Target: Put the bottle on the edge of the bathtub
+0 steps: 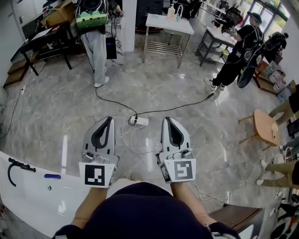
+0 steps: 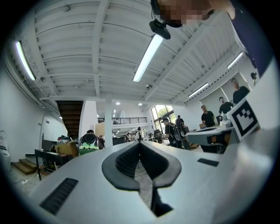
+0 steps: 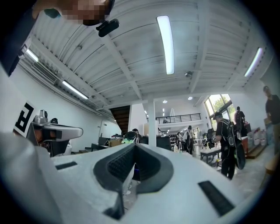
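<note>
The fingers (image 1: 91, 136) of the left gripper (image 1: 109, 119) are pressed together with nothing between them. The fingers of the right gripper (image 1: 167, 119) are closed in the same way, also empty. The two grippers point forward, side by side, above the floor (image 1: 187, 93). One white bathtub (image 1: 32, 196) lies at lower left, near the left gripper. Two bottles (image 1: 171, 11) stand on one white table (image 1: 161, 23) far ahead, well apart from the bathtub; which one belongs to the task I cannot tell. One power strip (image 1: 140, 121) lies on the floor, seen between the two tips.

Bathtub (image 1: 28, 196) left, power strip (image 1: 140, 121) ahead (on floor (image 1: 196, 121))
</note>
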A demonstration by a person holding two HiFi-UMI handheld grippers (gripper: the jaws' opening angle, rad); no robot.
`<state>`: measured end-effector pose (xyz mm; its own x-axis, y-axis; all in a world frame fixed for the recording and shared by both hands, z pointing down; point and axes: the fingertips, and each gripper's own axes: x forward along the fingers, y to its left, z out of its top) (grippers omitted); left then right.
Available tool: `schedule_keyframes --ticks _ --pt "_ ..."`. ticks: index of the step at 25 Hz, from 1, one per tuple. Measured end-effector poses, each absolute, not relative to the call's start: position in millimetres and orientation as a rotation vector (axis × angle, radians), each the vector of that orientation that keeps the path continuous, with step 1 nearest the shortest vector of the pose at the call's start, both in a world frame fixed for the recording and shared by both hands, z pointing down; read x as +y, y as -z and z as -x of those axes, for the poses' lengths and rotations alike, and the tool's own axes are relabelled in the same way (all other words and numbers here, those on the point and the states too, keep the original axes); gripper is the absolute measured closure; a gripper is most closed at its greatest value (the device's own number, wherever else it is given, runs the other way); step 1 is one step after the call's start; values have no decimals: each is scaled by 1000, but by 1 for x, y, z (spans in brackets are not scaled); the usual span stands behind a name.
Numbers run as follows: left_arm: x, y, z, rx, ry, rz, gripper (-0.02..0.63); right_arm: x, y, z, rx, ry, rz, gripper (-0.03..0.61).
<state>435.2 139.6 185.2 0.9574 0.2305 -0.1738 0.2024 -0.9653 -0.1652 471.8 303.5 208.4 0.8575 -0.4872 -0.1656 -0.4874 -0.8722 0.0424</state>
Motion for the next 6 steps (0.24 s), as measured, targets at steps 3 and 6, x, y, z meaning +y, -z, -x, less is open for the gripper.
schedule_keyframes --ticks 3,6 --pt "144 -192 -435 -328 -276 2962 611 307 -214 -472 798 -267 3023 578" --pt "144 -204 -436 -313 -199 2952 611 309 -218 -473 800 -268 3025 578"
